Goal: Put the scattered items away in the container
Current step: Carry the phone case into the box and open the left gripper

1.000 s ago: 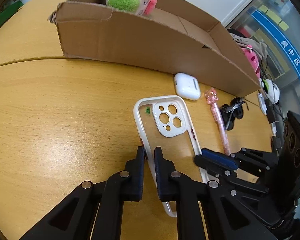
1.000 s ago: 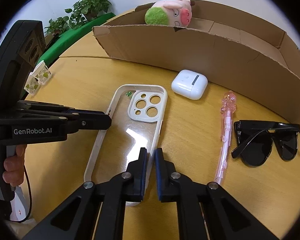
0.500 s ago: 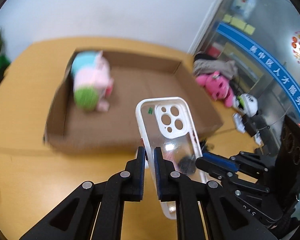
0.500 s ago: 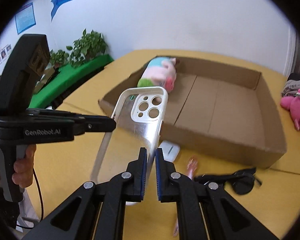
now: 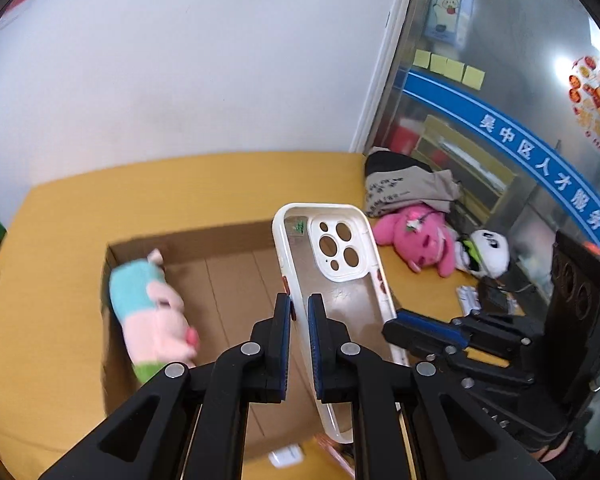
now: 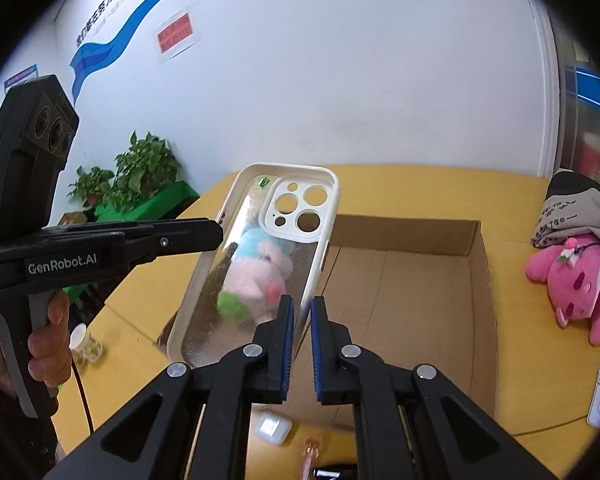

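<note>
1 phone case (image 5: 332, 276), clear back with white rim and 4 camera cut-outs, held in the air above the near part of the cardboard box (image 6: 420, 280), tilted, camera end farthest from the grippers.
Left gripper (image 5: 299, 312): jaws narrow, clamped on the case's left long rim.
Right gripper (image 6: 302, 316): jaws narrow, clamped on the case's right long rim, near its lower half. In the right wrist view the left gripper's black finger (image 6: 172, 236) meets the case's far long edge.

1 cardboard box, open top, 4 low walls; the right half of its floor lies bare.
1 plush pig (image 5: 152, 312), pink, blue and green, lies against the box's left wall, inside.

Outside the box, near wall side, on the yellow table (image 6: 420, 188): 1 white earbud case (image 6: 274, 428), 1 pink pen (image 6: 310, 460), partly hidden, and a black item at the frame's bottom edge, too cut off to name.
Right of the box: 1 pink plush toy (image 6: 576, 280), 1 panda plush (image 5: 484, 252), 1 folded grey garment (image 5: 404, 188).
Left of the box, beyond the table edge: potted plants (image 6: 136, 172).
</note>
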A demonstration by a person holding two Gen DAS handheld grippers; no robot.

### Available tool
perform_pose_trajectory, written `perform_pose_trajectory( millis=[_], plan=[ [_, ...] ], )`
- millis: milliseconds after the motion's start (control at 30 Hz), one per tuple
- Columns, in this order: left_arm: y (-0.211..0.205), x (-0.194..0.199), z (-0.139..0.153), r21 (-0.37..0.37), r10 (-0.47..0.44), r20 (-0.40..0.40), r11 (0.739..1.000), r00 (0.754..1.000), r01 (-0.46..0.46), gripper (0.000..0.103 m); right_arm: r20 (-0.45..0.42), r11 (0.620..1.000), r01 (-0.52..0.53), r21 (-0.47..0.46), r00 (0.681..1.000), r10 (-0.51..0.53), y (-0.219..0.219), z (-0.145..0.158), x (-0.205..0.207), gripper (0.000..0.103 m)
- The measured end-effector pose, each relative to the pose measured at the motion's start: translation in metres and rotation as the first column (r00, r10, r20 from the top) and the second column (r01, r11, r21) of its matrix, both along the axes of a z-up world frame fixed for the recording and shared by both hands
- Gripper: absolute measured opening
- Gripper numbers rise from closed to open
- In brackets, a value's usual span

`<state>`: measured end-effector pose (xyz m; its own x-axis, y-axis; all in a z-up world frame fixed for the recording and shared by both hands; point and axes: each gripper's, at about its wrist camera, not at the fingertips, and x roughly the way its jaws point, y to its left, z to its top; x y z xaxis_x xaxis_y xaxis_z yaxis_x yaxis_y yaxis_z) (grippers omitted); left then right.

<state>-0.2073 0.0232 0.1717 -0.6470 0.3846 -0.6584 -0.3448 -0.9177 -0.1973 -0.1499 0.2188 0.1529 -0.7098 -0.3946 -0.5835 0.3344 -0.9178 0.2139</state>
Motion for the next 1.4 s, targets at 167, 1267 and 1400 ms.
perform_pose_trajectory(
  millis=[167, 1267, 1400],
  plan=[
    [-0.003, -0.043, -0.001, 0.011, 0.013, 0.036, 1.0, 0.999, -0.014, 0.008, 0.029, 0.999, 0.01, -0.043, 1.0, -0.009, 0.011, 0.011, -0.045, 0.007],
    [0.017, -0.236, -0.209, -0.202, 0.148, 0.438, 0.977, 0.886, -0.063, 0.007, 0.463, 0.998, 0.023, 0.052, 0.885, -0.044, -0.012, -0.19, -0.245, 0.007],
    [0.013, -0.237, -0.217, -0.199, 0.156, 0.445, 0.977, 0.882, -0.072, 0.007, 0.473, 0.998, 0.016, 0.066, 0.88, -0.046, -0.019, -0.2, -0.248, 0.008]
  ],
)
